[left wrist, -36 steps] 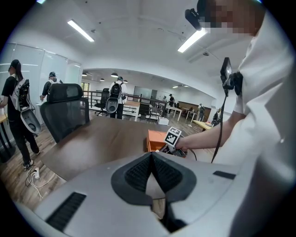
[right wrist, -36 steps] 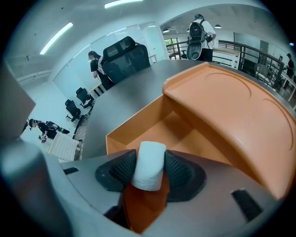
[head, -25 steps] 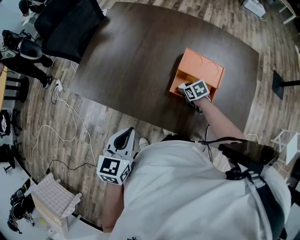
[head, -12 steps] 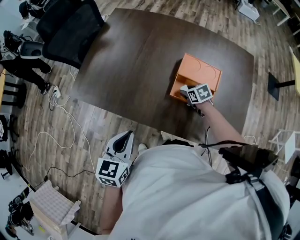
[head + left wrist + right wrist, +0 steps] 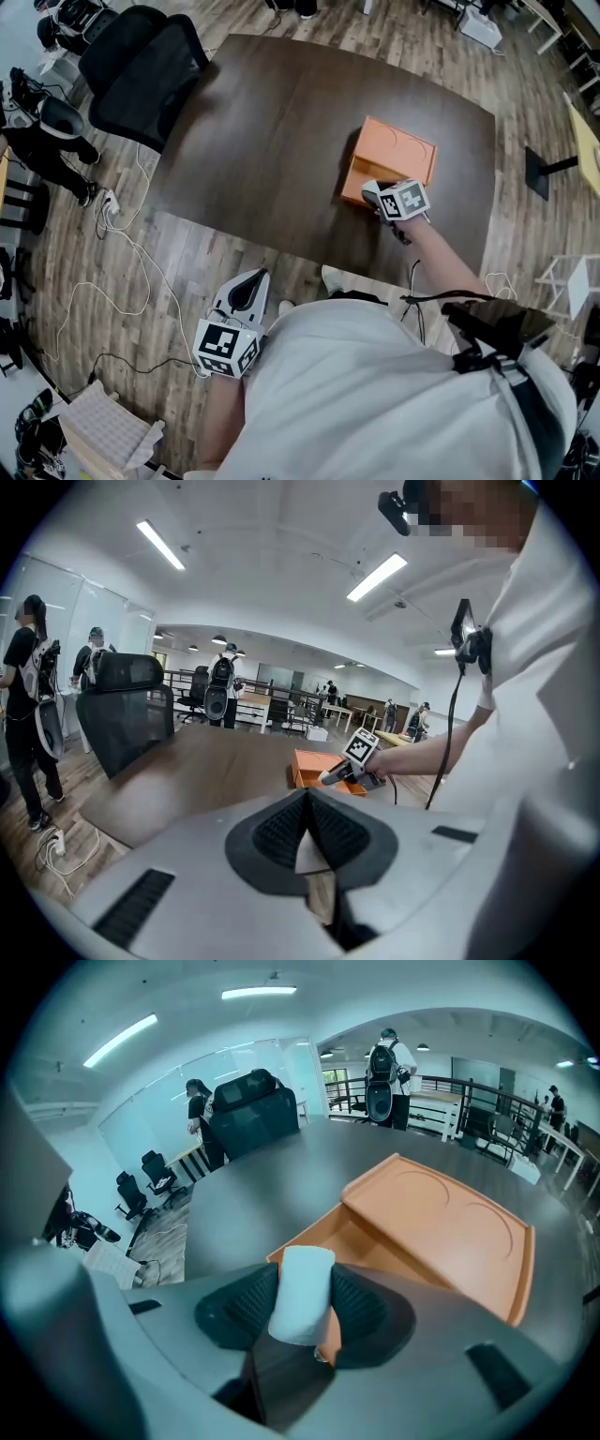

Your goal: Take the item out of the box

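Note:
An orange box [image 5: 392,161] lies on the dark table [image 5: 272,131], with its drawer pulled out toward me [image 5: 356,1241]. My right gripper [image 5: 373,194] hovers at the box's near edge, shut on a white cylinder-shaped item [image 5: 301,1294] that stands between its ribbed pads. The item is lifted just above the drawer's front rim. My left gripper [image 5: 246,292] hangs off the table by my left side, shut with nothing between its pads [image 5: 308,829]. In the left gripper view the orange box [image 5: 314,765] and the right gripper [image 5: 339,773] show far ahead.
A black office chair [image 5: 141,70] stands at the table's far left corner. Cables [image 5: 131,234] trail over the wood floor left of the table. A white crate [image 5: 103,427] sits on the floor at lower left. People stand in the background [image 5: 28,696].
The right gripper has drawn back a little from the box toward the table's near edge, with the white item in it. The left gripper has stayed by my side.

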{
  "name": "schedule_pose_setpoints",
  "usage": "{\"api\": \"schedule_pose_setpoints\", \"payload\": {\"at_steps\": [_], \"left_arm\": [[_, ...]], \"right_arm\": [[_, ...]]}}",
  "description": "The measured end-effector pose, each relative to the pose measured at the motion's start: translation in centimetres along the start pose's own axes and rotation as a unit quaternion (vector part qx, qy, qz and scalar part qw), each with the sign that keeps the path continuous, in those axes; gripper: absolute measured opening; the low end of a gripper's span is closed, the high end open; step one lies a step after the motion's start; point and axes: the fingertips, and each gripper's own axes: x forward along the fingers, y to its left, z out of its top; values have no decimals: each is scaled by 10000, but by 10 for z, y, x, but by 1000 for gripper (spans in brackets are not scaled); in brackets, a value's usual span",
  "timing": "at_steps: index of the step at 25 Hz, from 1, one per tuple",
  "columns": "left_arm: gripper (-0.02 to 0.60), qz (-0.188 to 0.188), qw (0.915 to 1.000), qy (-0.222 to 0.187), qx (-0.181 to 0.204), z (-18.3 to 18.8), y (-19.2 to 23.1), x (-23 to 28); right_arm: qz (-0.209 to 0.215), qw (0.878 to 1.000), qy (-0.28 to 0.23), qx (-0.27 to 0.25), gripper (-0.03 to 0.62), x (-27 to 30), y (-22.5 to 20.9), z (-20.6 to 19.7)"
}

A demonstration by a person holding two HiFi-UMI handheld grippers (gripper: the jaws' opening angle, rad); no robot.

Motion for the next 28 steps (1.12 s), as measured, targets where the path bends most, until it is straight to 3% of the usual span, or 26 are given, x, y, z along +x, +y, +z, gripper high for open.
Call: {"api": "schedule_pose_setpoints", "payload": {"at_steps": [12, 28], "left_arm": [[9, -375, 9992, -63, 110, -13, 4, -38], [9, -878, 9956, -47, 323, -48, -2, -95]], "right_arm": [[-69, 9989, -452, -131, 173, -51, 72, 0], [-67, 9933, -1126, -230, 173, -122, 203, -38]]}}
